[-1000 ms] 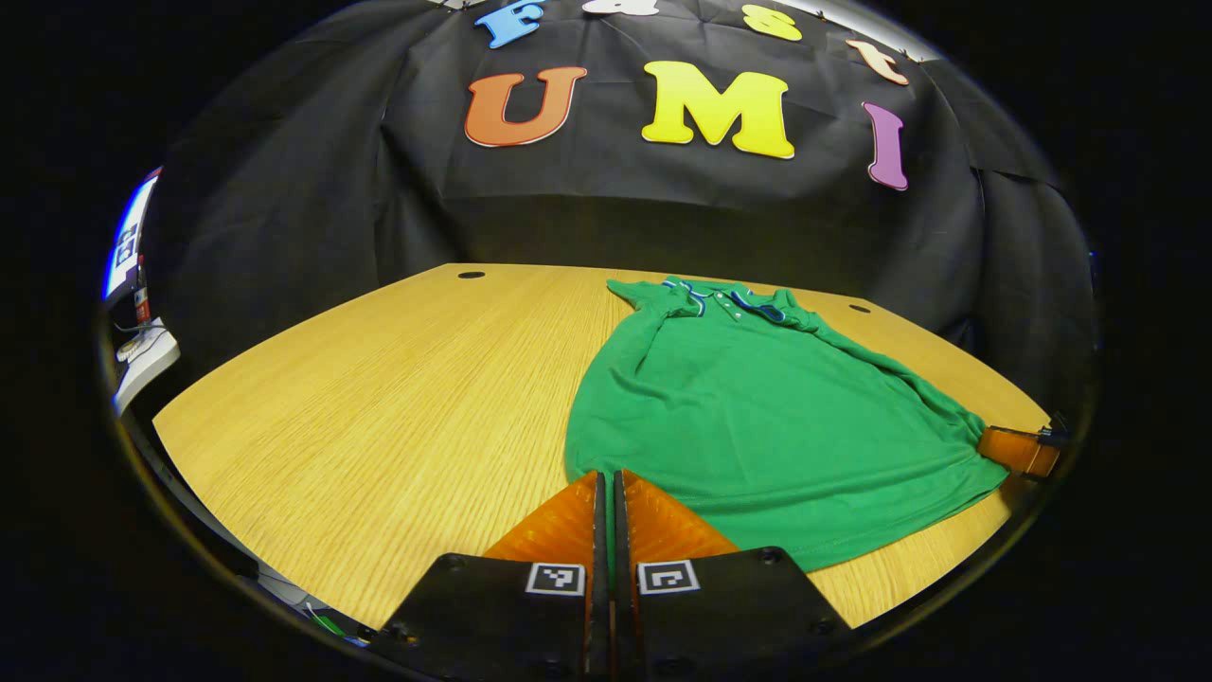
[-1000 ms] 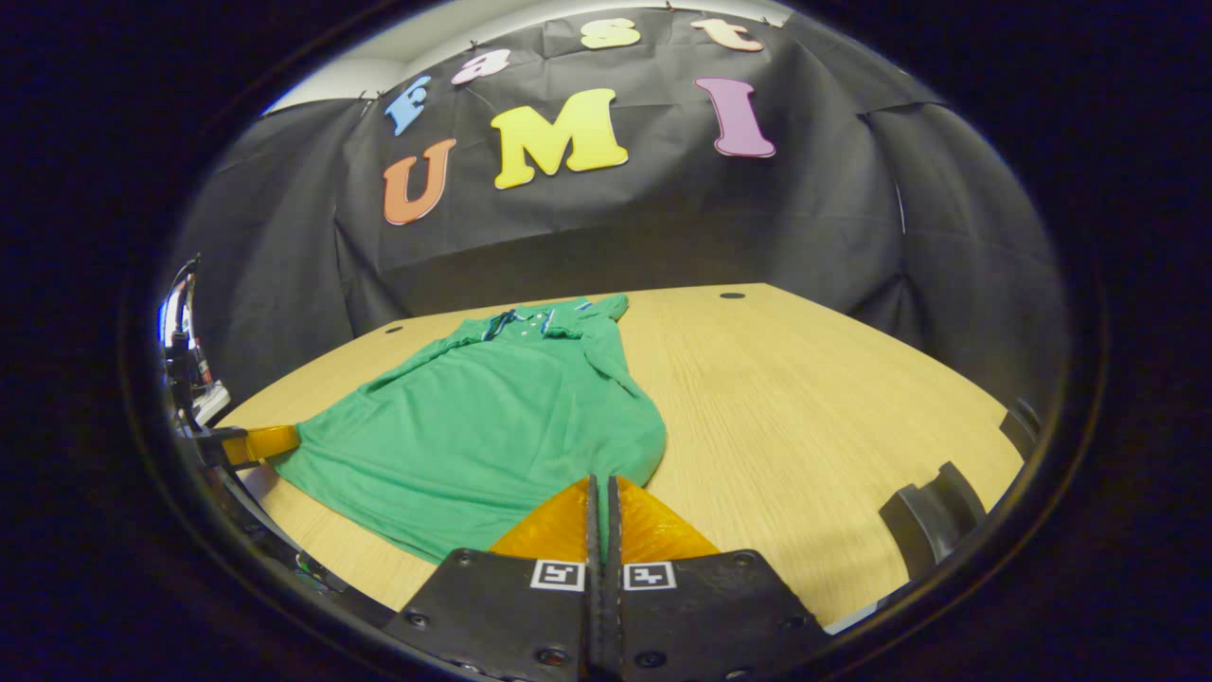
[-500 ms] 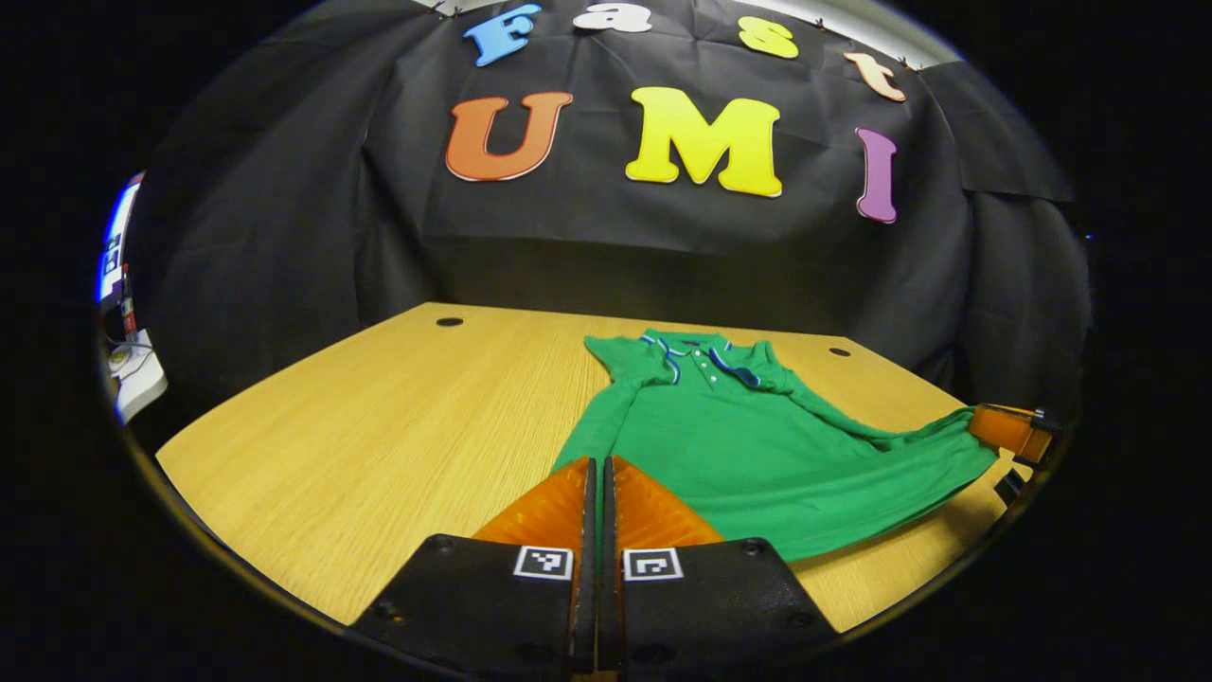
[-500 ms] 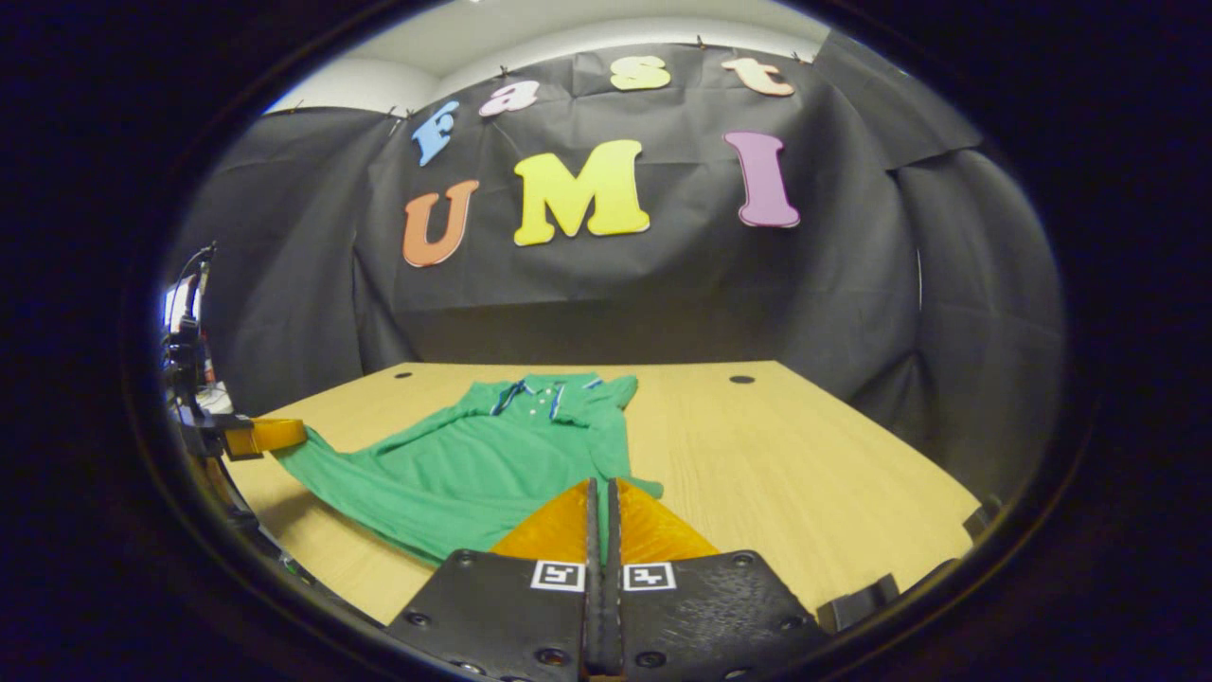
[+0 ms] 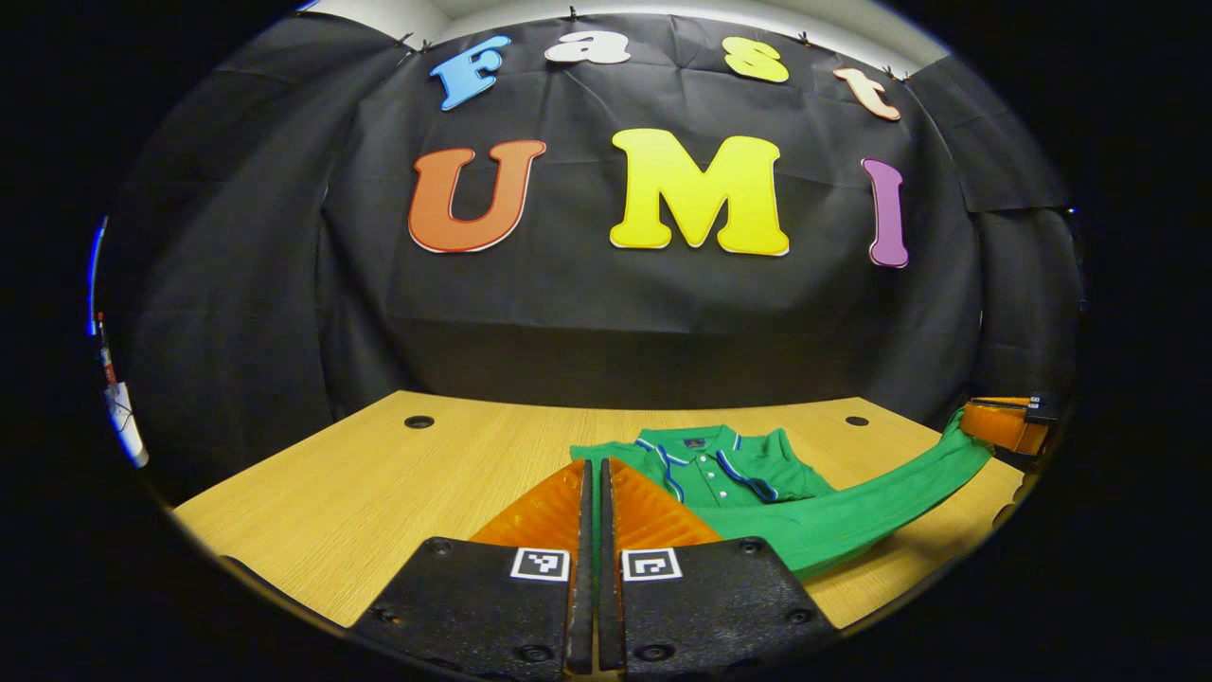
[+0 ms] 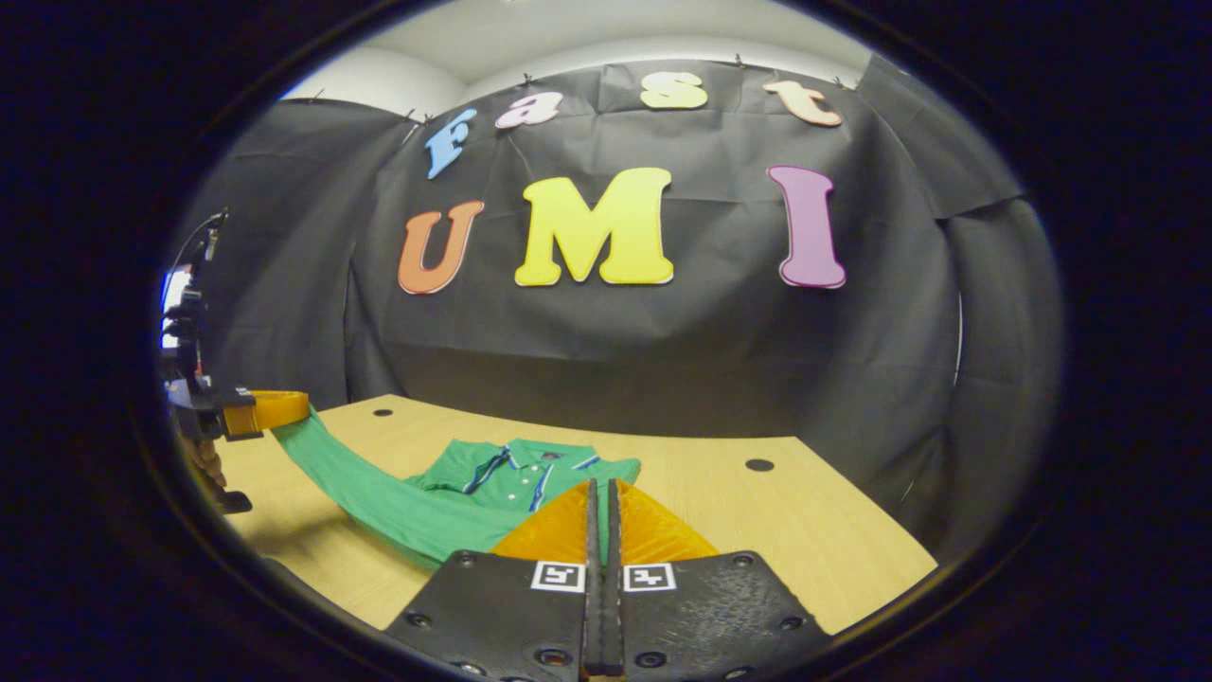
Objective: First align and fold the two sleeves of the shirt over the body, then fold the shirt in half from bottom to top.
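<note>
— While both tools sit raised above the tabletop [image 5: 360,493], how wide is the left hand-held gripper [image 5: 591,471]?
— Its two fingers are pressed nearly together, with a thin strip of the green shirt [image 5: 729,478] pinched in the slit. The right hand-held gripper [image 6: 600,488] looks the same in its own view: fingers clenched tight, green cloth at the tips.

— And the poses?
— Each points roughly level toward the booth's back wall. In the left gripper view the right one appears at the far right edge, holding the hem up so the cloth slopes down from it. In the right gripper view the left one sits at the far left, cloth hanging from it likewise.

— Where is the shirt otherwise?
— Its collar [image 6: 511,459] end lies flat on the tabletop; the bottom edge is lifted between the two tools.

— Anything unclear?
— The gripped corners are hidden behind the fingers, and the folded sleeves are hard to make out. A hand [image 6: 204,459] shows dimly at the rim.
</note>
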`<state>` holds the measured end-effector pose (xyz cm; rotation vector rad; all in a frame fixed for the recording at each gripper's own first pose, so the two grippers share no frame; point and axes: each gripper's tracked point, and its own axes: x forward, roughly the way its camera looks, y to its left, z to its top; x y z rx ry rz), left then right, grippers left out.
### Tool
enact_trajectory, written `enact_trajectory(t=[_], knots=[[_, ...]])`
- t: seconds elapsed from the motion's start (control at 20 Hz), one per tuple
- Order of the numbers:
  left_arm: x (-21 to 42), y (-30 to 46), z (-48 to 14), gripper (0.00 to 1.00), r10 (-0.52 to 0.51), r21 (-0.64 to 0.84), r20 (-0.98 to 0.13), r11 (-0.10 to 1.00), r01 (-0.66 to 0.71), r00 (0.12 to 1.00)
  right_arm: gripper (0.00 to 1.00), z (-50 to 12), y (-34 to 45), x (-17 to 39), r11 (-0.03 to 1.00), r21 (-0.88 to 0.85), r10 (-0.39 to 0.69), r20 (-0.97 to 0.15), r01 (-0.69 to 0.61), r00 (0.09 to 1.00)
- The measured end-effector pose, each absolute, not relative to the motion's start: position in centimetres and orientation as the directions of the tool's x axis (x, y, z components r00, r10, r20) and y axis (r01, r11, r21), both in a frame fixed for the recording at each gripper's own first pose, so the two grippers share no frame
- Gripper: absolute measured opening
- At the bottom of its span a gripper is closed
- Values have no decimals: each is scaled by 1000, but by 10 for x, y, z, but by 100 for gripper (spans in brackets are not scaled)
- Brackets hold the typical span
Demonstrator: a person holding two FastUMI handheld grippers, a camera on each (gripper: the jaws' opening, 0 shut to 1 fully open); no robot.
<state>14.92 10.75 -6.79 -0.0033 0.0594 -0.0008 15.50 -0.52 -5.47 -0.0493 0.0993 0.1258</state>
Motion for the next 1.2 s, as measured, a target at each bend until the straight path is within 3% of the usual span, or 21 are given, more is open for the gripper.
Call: enact_trajectory(t=[0.3,0.45,0.75,1.2], knots=[[243,118,-57,8,-8,-28,-76,1000,6,997,0,-41,3,258,989,-110,86,-105,-98,991],[297,125,-50,8,7,27,-76,1000,-4,997,0,-40,0,314,992,-114,49,-91,-59,995],[368,133,-85,8,-4,30,-116,1000,8,993,0,-81,0,404,998,-55,24,-139,-32,990],[423,124,-140,8,-28,44,-156,998,35,987,0,-135,1,454,995,-96,-3,-149,-12,989]])
